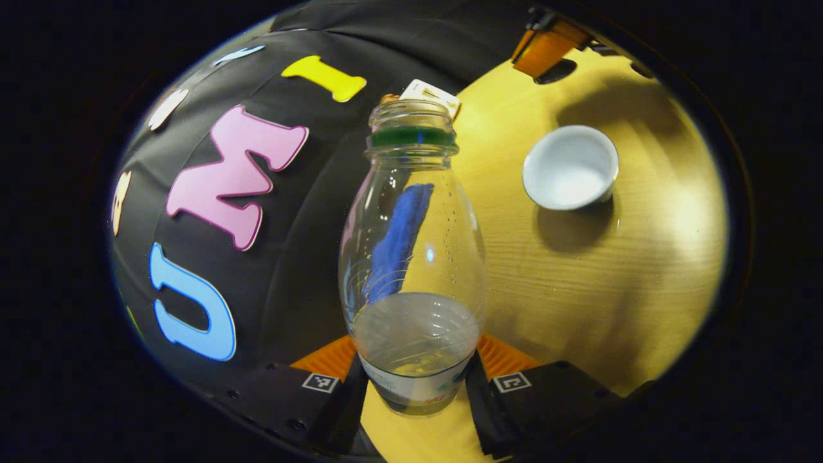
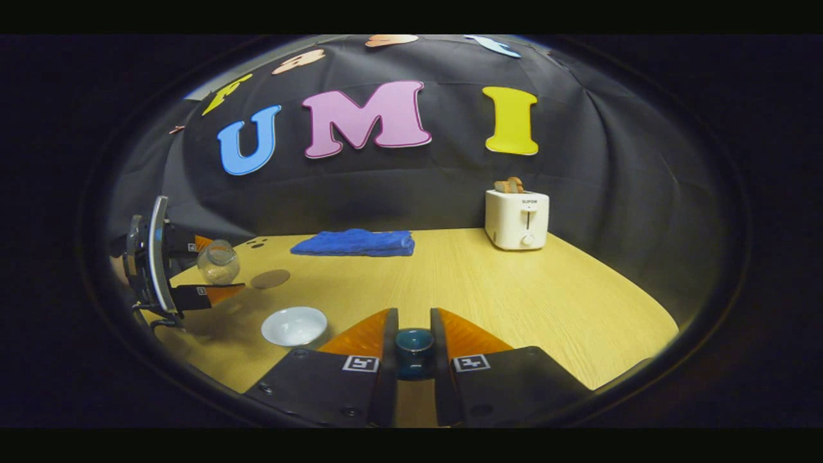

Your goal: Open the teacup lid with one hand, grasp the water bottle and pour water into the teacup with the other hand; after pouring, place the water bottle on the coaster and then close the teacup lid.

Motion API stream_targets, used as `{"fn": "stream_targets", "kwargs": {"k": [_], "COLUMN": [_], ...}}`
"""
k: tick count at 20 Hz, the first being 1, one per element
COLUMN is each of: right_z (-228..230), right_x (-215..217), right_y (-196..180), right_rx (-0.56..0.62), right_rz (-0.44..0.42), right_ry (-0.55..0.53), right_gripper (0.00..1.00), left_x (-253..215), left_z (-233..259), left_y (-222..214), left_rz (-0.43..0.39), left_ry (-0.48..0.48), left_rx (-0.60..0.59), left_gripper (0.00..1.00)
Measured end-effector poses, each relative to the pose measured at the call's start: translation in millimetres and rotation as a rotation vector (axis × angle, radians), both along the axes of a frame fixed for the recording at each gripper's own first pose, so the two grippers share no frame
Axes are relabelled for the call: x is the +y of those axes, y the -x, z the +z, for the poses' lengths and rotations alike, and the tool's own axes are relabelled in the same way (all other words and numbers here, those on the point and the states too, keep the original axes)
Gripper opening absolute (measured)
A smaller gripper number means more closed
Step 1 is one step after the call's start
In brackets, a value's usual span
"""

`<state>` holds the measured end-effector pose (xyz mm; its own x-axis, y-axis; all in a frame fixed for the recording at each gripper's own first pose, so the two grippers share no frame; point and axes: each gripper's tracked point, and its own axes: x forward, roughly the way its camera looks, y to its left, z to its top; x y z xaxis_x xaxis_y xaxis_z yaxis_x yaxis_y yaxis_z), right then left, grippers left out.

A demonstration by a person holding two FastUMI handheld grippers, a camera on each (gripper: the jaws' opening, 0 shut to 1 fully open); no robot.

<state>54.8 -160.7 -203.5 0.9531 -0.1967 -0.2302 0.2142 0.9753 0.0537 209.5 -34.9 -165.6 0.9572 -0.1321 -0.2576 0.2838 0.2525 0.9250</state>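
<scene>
My left gripper (image 1: 415, 379) pinches the water bottle (image 1: 411, 257) at its base, both fingers pressed on it, cap off, a little water inside, lifted beside the open teacup (image 1: 569, 167). My right gripper (image 2: 414, 350) clamps the dark teacup lid (image 2: 413, 344) above the desk's (image 2: 514, 289) near edge. The round coaster (image 2: 270, 279) lies near the left edge, the blue towel (image 2: 353, 243) and toaster (image 2: 516, 218) along the far edge.

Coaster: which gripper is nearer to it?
Left. The left gripper, holding the water bottle, hangs just beside the coaster; the right gripper holds the lid farther off.
</scene>
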Motion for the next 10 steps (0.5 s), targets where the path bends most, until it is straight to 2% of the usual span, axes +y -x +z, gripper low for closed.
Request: {"fn": "stream_targets", "kwargs": {"k": [1, 4, 5, 6, 7, 8, 9, 10], "right_z": [-1.1, -3.4, -3.6, -6.5, -7.7, -7.8, -7.9, -8.6], "right_x": [-1.5, -2.0, -1.4, -0.3, 0.5, 1.1, 1.5, 1.8], "right_y": [2.0, 6.5, 6.8, 8.7, 9.8, 10.7, 11.2, 11.0], "right_rx": [0.003, 0.013, 0.014, 0.015, 0.016, 0.016, 0.014, 0.016], "right_rz": [-0.005, -0.009, -0.006, -0.004, -0.002, 0.001, 0.003, 0.005], "right_ry": [-0.001, -0.005, -0.005, -0.004, -0.006, -0.008, -0.007, -0.003], "right_gripper": [0.27, 0.28, 0.28, 0.27, 0.27, 0.27, 0.22, 0.27], "left_x": [-1.7, 1.2, -1.1, -2.9, -5.8, -6.8, -9.7, -11.7], "left_z": [-2.4, -7.9, -7.2, -5.8, -6.4, -7.3, -8.8, -10.1], "left_y": [-0.8, -8.9, -10.7, -11.0, -11.9, -14.4, -15.4, -17.6], "left_rz": [-0.005, 0.007, -0.002, -0.012, -0.022, -0.03, -0.039, -0.045], "left_ry": [-0.026, -0.096, -0.126, -0.153, -0.174, -0.194, -0.218, -0.246], "left_rx": [0.003, 0.023, 0.018, 0.011, 0.011, 0.013, 0.013, 0.011], "left_gripper": [0.72, 0.72, 0.67, 0.67, 0.72, 0.72, 0.72, 0.72]}}
